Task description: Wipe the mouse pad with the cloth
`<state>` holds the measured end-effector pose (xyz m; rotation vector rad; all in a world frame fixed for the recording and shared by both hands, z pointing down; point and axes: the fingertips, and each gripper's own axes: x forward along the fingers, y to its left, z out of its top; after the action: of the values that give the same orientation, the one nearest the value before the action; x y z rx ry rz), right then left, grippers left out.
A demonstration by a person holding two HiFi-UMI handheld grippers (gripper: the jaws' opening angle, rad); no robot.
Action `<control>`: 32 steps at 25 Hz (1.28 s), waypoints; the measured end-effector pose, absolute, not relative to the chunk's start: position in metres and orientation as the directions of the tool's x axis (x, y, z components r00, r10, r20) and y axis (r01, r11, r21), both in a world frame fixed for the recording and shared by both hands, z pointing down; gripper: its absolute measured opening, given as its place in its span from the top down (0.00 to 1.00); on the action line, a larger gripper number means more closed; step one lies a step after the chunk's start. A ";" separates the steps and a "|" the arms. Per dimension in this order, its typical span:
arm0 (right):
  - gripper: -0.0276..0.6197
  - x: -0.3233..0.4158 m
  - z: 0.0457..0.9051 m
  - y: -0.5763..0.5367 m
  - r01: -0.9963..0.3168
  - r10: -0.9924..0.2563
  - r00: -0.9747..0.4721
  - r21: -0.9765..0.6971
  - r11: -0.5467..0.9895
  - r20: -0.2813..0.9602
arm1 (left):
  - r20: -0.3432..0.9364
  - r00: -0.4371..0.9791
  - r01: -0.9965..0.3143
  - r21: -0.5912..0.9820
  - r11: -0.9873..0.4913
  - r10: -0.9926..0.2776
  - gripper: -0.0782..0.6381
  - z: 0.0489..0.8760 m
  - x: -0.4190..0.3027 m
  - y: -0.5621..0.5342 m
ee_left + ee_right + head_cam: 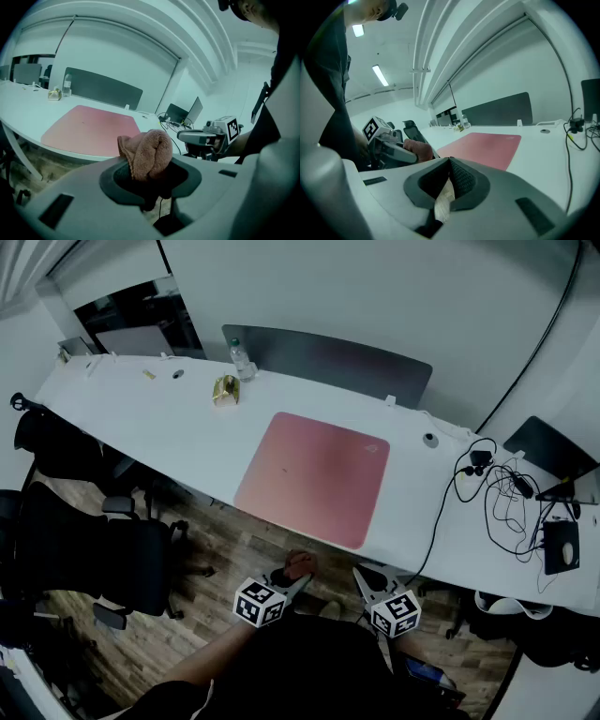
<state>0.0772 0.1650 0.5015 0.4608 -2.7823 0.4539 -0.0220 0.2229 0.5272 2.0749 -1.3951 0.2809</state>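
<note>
A pink mouse pad (314,477) lies flat in the middle of the long white desk (169,418). Both grippers hang in front of the desk's near edge, over the wooden floor and short of the pad. My left gripper (300,579) is shut on a bunched brownish-pink cloth (299,564). In the left gripper view the cloth (147,154) bulges up from between the jaws, with the pad (91,129) ahead to the left. My right gripper (362,576) sits just right of it, shut with nothing in it (450,180). The right gripper view shows the pad (485,147) ahead.
A water bottle (242,360) and a small gold object (225,389) stand at the desk's far side by a dark partition (328,362). Tangled cables (502,493), a laptop (548,448) and a black device (561,547) crowd the right end. Office chairs (103,559) stand at the left.
</note>
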 end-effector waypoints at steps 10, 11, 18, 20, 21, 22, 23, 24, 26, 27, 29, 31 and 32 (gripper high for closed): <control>0.92 0.095 0.503 0.179 -0.324 -0.240 -0.919 -0.253 0.912 0.314 | 0.499 0.379 -0.907 0.368 -0.205 -0.779 0.72 0.531 -0.007 0.239; 0.92 0.095 0.503 0.179 -0.321 -0.238 -0.920 -0.252 0.913 0.311 | 0.500 0.376 -0.908 0.367 -0.202 -0.781 0.72 0.531 -0.006 0.239; 0.92 0.086 0.498 0.181 -0.285 -0.212 -0.934 -0.245 0.927 0.288 | 0.499 0.329 -0.923 0.349 -0.161 -0.802 0.72 0.524 -0.017 0.243; 0.92 0.085 0.497 0.180 -0.278 -0.205 -0.937 -0.244 0.929 0.284 | 0.498 0.314 -0.928 0.343 -0.149 -0.809 0.72 0.522 -0.019 0.243; 0.92 0.084 0.498 0.179 -0.274 -0.202 -0.938 -0.246 0.930 0.282 | 0.497 0.306 -0.930 0.340 -0.142 -0.812 0.72 0.522 -0.019 0.244; 0.92 0.084 0.498 0.178 -0.270 -0.198 -0.940 -0.248 0.930 0.280 | 0.498 0.298 -0.932 0.338 -0.134 -0.815 0.72 0.521 -0.020 0.244; 0.92 0.082 0.498 0.178 -0.265 -0.193 -0.941 -0.251 0.931 0.278 | 0.499 0.290 -0.933 0.337 -0.126 -0.817 0.72 0.521 -0.022 0.244; 0.92 0.080 0.499 0.177 -0.260 -0.188 -0.942 -0.253 0.932 0.278 | 0.500 0.284 -0.934 0.337 -0.119 -0.818 0.72 0.521 -0.024 0.244; 0.92 0.075 0.498 0.176 -0.252 -0.178 -0.944 -0.257 0.933 0.279 | 0.501 0.273 -0.935 0.339 -0.105 -0.821 0.72 0.520 -0.028 0.245; 0.92 0.073 0.498 0.176 -0.248 -0.173 -0.944 -0.259 0.934 0.280 | 0.502 0.268 -0.935 0.341 -0.097 -0.822 0.72 0.520 -0.031 0.245; 0.92 0.068 0.498 0.174 -0.242 -0.166 -0.945 -0.261 0.935 0.281 | 0.505 0.257 -0.935 0.346 -0.079 -0.824 0.72 0.521 -0.037 0.245; 0.92 0.064 0.499 0.172 -0.240 -0.163 -0.945 -0.264 0.934 0.283 | 0.510 0.247 -0.933 0.354 -0.061 -0.824 0.72 0.524 -0.043 0.245; 0.92 0.062 0.500 0.170 -0.240 -0.162 -0.945 -0.265 0.934 0.285 | 0.512 0.244 -0.932 0.359 -0.053 -0.824 0.72 0.526 -0.046 0.244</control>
<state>0.0617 0.1701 0.5001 0.2993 -2.8310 0.4356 -0.0464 0.2439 0.5256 1.8933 -1.6006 0.2212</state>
